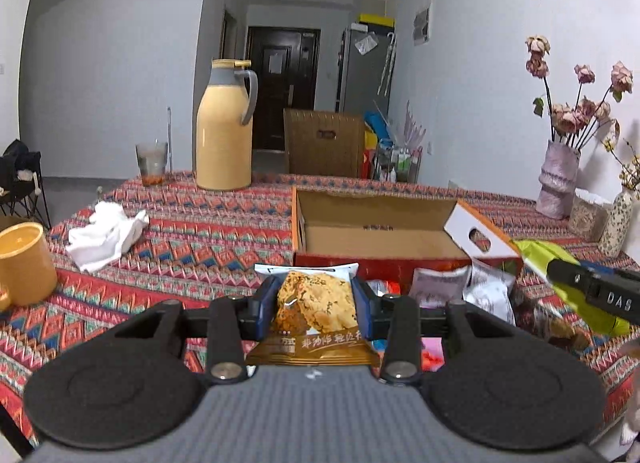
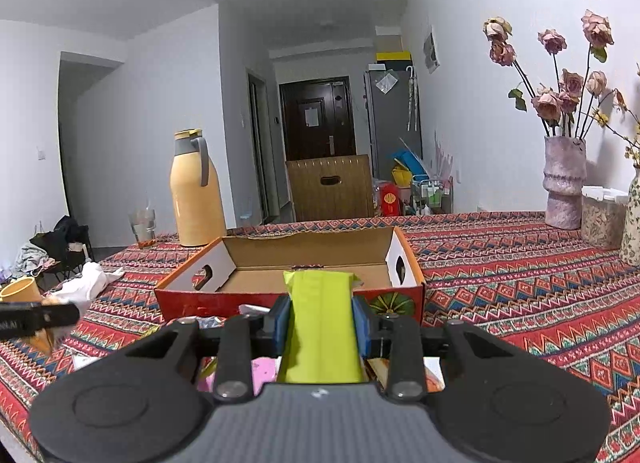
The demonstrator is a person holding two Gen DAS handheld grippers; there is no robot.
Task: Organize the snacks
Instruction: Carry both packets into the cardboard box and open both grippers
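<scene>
Both tools are loaded. Left gripper (image 1: 316, 297) is clamped on a brown cracker packet (image 1: 314, 309), right gripper (image 2: 321, 321) is clamped on a lime-green packet (image 2: 320, 327) — pads press on both sides in each case. Both packets hang clear of the tablecloth (image 1: 208, 231), just short of the open cardboard box (image 2: 288, 263), which looks empty inside as far as I can see.

Step in hand, as I read it: carry phase, snacks picked, not yet boxed. Next move calls for taking each packet forward over the red front wall, lowering it onto the box floor, then opening the jaws. Watch the right-hand flap with the handle cutout (image 1: 480, 235) — it leans inward and could snag the green packet.

More wrapped snacks (image 1: 480, 287) lie loose in front of the box, so more trips are likely.

Surface: patterned red cloth, with a yellow thermos (image 1: 224, 131), a glass (image 1: 151, 163), a yellow mug (image 1: 24, 263), a crumpled tissue (image 1: 104, 235), and vases of dried roses (image 2: 564, 183). The room has white walls, with a dark door (image 2: 318, 119) down the hallway.
</scene>
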